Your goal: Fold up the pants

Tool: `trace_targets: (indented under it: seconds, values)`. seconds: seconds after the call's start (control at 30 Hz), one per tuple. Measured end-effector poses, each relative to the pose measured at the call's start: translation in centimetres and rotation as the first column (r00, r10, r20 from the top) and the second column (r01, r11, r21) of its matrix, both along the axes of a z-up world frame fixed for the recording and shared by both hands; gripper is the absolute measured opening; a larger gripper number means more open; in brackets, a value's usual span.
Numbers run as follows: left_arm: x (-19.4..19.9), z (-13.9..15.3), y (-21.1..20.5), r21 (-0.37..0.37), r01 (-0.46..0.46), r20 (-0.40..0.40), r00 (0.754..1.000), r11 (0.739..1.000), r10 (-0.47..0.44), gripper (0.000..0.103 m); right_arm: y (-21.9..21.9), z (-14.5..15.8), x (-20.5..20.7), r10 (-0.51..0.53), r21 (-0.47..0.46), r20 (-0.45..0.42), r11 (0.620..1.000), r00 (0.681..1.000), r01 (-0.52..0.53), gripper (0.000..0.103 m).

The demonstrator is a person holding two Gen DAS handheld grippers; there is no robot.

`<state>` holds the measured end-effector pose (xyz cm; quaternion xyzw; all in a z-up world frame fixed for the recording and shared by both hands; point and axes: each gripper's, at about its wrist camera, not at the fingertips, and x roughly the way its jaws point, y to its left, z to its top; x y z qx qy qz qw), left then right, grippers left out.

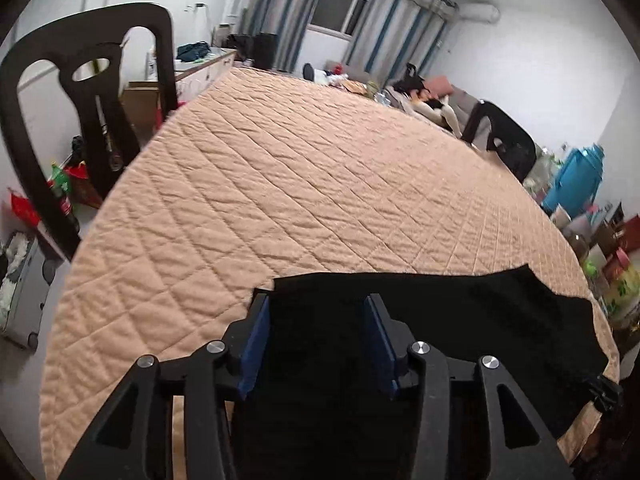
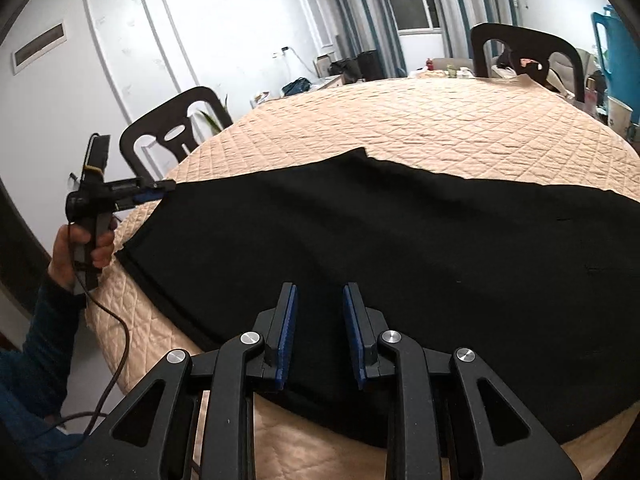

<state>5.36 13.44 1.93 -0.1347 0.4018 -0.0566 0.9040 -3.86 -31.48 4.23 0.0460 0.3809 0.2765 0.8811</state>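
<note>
From the left wrist camera, the left gripper (image 1: 316,308) hovers over the near edge of the black pants (image 1: 440,320), which lie on the peach quilted cover (image 1: 300,184) of the table. Its blue-padded jaws stand apart, dark cloth showing below the gap, and nothing is pinched between them. Only this view shows a dark chair (image 1: 80,92) at the left edge of the table with a cola bottle (image 1: 66,196) behind it, and at the right a blue thermos jug (image 1: 576,184) among crowded jars and boxes whose contents cannot be made out. A second chair (image 1: 504,136) stands at the far right edge.

The right wrist camera shows far more of the pants (image 2: 380,248): they are spread flat across the near half of the cover (image 2: 440,120), one hem edge hanging toward the left rim. The right gripper (image 2: 320,312) hangs above the near edge of the cloth, jaws a moderate way open and gripping nothing. Only here is the person's left hand (image 2: 80,248) seen, in a dark blue sleeve (image 2: 44,344), holding the left gripper (image 2: 166,188) side-on at the pants' left corner; whether its tips touch the cloth cannot be told.
</note>
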Motion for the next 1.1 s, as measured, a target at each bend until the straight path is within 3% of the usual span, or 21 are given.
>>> trace_targets:
  seconds: [0.07,0.17,0.2,0.3,0.4,0.43,0.5,0.6,0.63,0.7,0.77,0.93,1.1]
  values:
    - [-0.4,0.0,-0.5,0.006,0.029,0.027,0.999,1.000,-0.030,0.046,-0.5,0.1,0.2,-0.010,0.002,-0.005,1.000,1.000,0.010,0.024]
    - [-1.0,0.7,-0.3,-0.019,0.060,0.086,0.995,0.998,-0.058,0.013,-0.9,0.3,0.3,-0.025,0.008,-0.003,1.000,1.000,0.025,0.024]
    - [-1.5,1.2,-0.2,-0.035,0.073,0.132,0.989,0.997,-0.068,0.011,-0.8,0.2,0.4,-0.029,0.011,-0.002,1.000,1.000,0.029,0.024]
    - [-4.0,3.0,0.5,-0.026,0.059,0.277,0.960,0.998,-0.049,0.011,-1.4,0.5,0.3,-0.046,0.025,0.012,0.999,0.999,0.046,0.024]
    - [-3.7,2.4,1.6,0.094,-0.127,0.186,0.977,0.987,0.108,0.011,-1.8,0.5,0.4,-0.074,0.030,0.018,0.997,0.997,0.073,0.024]
    - [-3.6,2.1,2.0,0.091,-0.143,0.165,0.978,0.985,0.127,0.011,-2.1,0.4,0.4,-0.082,0.029,0.020,0.996,0.996,0.082,0.024]
    - [-3.8,1.7,2.4,0.032,-0.110,0.140,0.985,0.993,0.105,0.011,-2.8,0.3,0.4,-0.105,0.029,0.019,0.994,0.994,0.105,0.024]
    - [-3.9,1.9,1.2,0.044,-0.071,0.139,0.988,0.996,0.065,0.013,-3.7,0.1,0.5,-0.145,0.034,0.012,0.989,0.989,0.144,0.024]
    - [-3.9,2.1,0.6,0.040,-0.054,0.136,0.989,0.998,0.048,0.015,-4.0,0.0,0.6,-0.158,0.032,0.011,0.987,0.987,0.158,0.024]
    - [-3.9,2.1,-0.4,0.011,-0.012,0.128,0.992,1.000,0.010,0.030,-4.6,0.0,0.6,-0.186,0.029,0.014,0.982,0.982,0.186,0.024]
    - [-4.3,2.0,-1.1,-0.005,0.034,0.125,0.992,0.999,-0.033,0.033,-5.3,0.1,0.5,-0.216,0.034,0.022,0.976,0.976,0.215,0.024]
    - [-5.2,-0.1,-4.0,0.026,0.097,0.038,0.994,0.995,-0.098,0.033,-6.7,-0.9,0.3,-0.257,-0.024,0.001,0.966,0.966,0.257,0.024]
    - [-8.0,0.0,-4.4,0.084,0.113,0.029,0.993,0.990,-0.116,0.033,-7.6,-0.9,-1.9,-0.195,-0.069,0.032,0.978,0.980,0.197,0.024]
